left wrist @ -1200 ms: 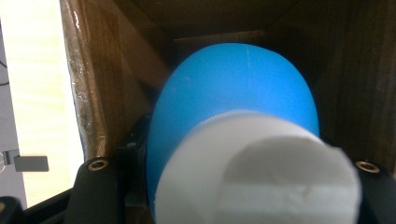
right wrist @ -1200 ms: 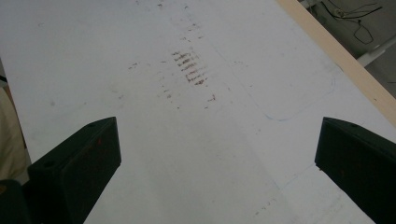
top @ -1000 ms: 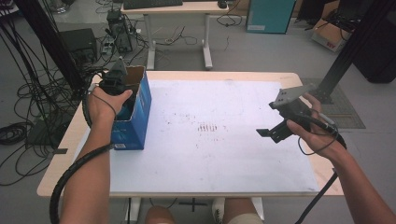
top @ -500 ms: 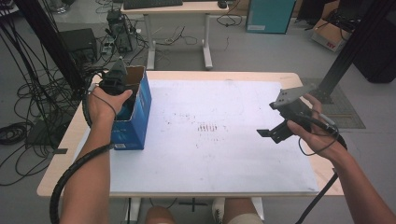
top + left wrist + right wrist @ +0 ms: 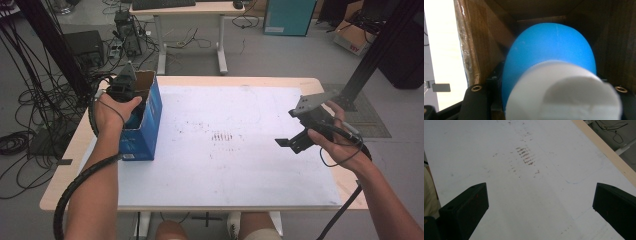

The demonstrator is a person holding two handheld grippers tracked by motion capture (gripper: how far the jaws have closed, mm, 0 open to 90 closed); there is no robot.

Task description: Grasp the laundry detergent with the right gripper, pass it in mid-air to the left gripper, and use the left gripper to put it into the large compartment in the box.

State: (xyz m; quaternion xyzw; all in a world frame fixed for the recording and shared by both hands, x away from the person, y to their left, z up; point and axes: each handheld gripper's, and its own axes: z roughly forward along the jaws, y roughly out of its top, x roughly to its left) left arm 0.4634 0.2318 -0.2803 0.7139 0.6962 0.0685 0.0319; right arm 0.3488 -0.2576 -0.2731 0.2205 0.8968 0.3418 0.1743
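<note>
While the left gripper [image 5: 131,97] is reaching down into the open blue cardboard box [image 5: 146,125] at the table's left edge, we are judging that the step is lifting the blue-and-white object [image 5: 549,75] straight up, keeping it off the brown inner walls. That object is sitting between the jaws, inside the box; we cannot tell whether they are pressing on it or merely flanking it. The right gripper [image 5: 540,202] is hovering over the stained white table sheet [image 5: 240,165], well apart, its jaws spread wide and holding nothing.
</note>
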